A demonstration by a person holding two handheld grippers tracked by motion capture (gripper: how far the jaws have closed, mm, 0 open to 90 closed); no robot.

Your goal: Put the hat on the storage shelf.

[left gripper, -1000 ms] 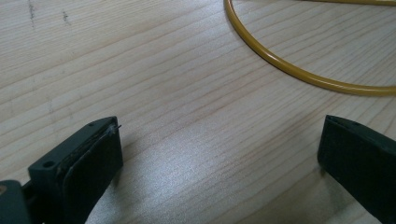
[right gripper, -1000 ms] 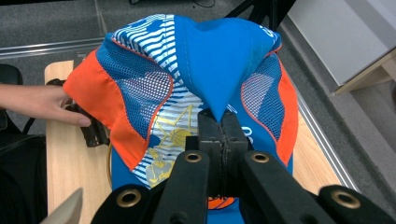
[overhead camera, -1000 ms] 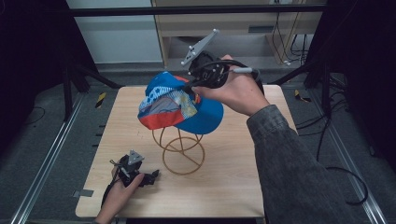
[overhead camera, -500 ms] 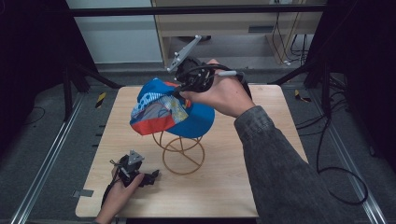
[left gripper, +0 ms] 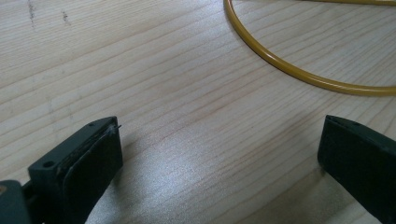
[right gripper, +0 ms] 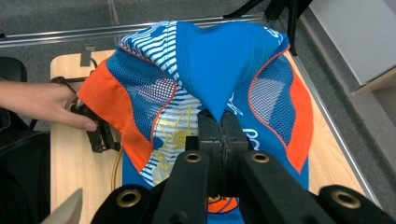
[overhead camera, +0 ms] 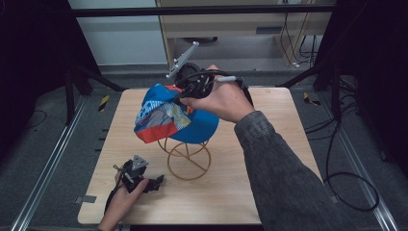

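Here, right gripper jaws pinching soft blue mesh cap, left gripper jaws wide over grained wooden table, round yellow wire stand.

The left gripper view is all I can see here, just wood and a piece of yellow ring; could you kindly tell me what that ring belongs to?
Observer: It is the base of a yellow wire stand on the table.
Operator: Thank you. Is anything on the stand?
Observer: A blue and orange cap sits over its top.
Operator: Is the other hand-held gripper near it?
Observer: Yes, the right hand-held gripper is shut on a pinched fold of the cap's blue fabric.
Operator: And where is mine?
Observer: The left hand-held gripper, jaws open, lies low at the table's near left, beside the stand's base.
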